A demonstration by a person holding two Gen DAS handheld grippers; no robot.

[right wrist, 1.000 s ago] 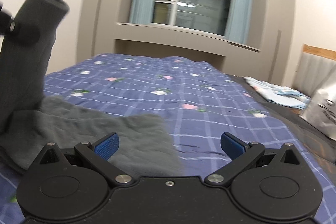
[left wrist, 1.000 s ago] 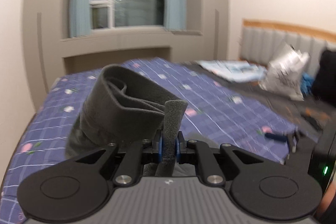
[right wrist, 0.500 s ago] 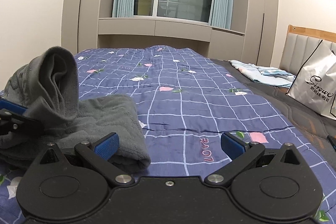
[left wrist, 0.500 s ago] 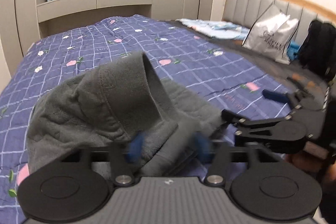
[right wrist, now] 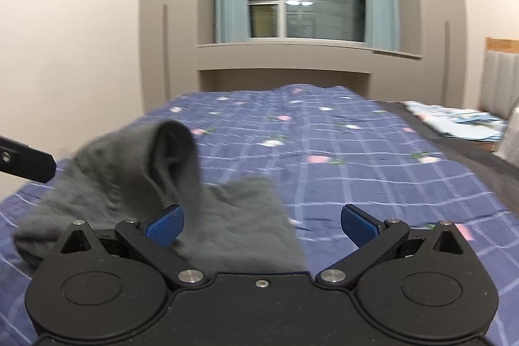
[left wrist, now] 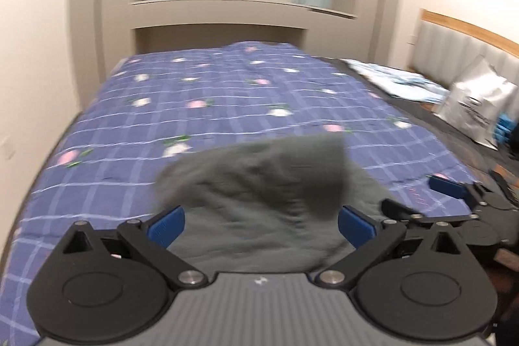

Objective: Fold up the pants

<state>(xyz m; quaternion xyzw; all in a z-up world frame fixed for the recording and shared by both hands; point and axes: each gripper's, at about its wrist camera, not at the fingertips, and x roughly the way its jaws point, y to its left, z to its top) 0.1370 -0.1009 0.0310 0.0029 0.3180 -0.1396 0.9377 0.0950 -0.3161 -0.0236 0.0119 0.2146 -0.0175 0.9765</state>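
Grey pants (left wrist: 259, 203) bundled on the quilted bed (left wrist: 227, 93), at 6 o'clock of the left view, one raised fold sagging toward 3 o'clock. Left gripper (left wrist: 261, 224) opening, pads clear of the cloth, releasing the fold to settle onto the stack. Right gripper (right wrist: 261, 224) spread wide, empty, with the pants at its 9 o'clock. A second earlier: left clamped on an upright strip of the fabric.
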